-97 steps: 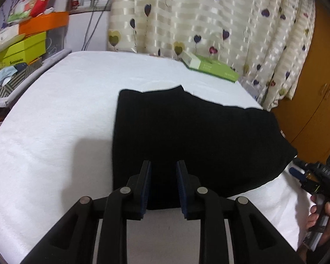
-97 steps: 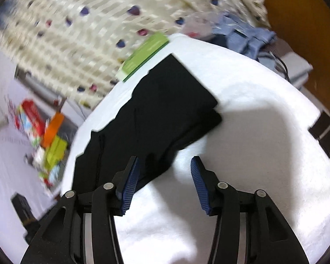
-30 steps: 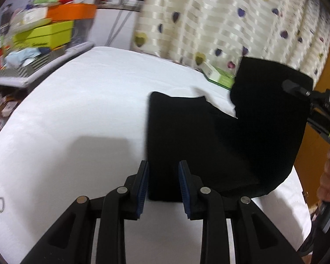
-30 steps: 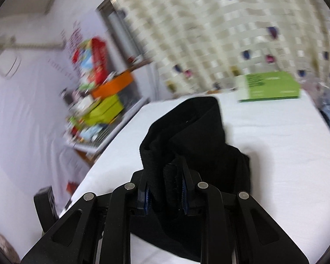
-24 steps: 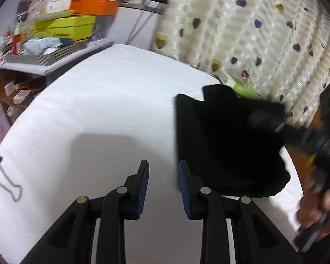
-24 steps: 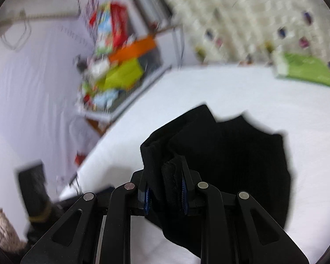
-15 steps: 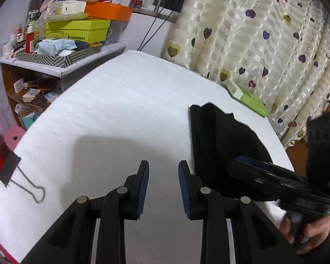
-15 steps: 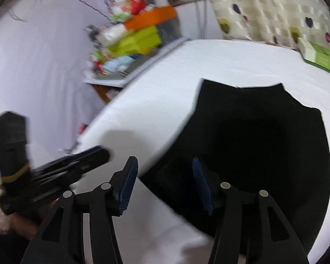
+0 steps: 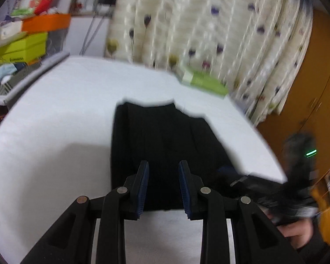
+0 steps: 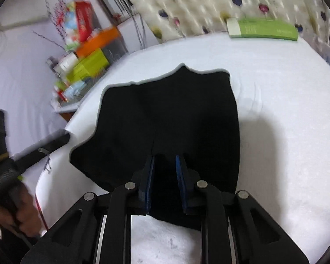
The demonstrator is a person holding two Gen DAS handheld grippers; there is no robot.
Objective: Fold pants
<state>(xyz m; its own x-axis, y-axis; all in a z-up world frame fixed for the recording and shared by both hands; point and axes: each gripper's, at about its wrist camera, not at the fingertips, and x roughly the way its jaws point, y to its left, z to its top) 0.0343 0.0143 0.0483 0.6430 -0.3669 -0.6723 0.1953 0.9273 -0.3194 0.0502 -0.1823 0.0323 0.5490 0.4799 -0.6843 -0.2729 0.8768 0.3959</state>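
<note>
The black pants (image 9: 162,145) are lying folded flat on the white table (image 9: 55,110), nearer than the green box (image 9: 202,81) by the curtain (image 9: 209,22). The left gripper (image 9: 162,184) is hovering over the pants' near edge, jaws parted, gripping nothing. The right gripper (image 10: 164,181) is hanging over the near edge too, jaws slightly apart, holding nothing.
</note>
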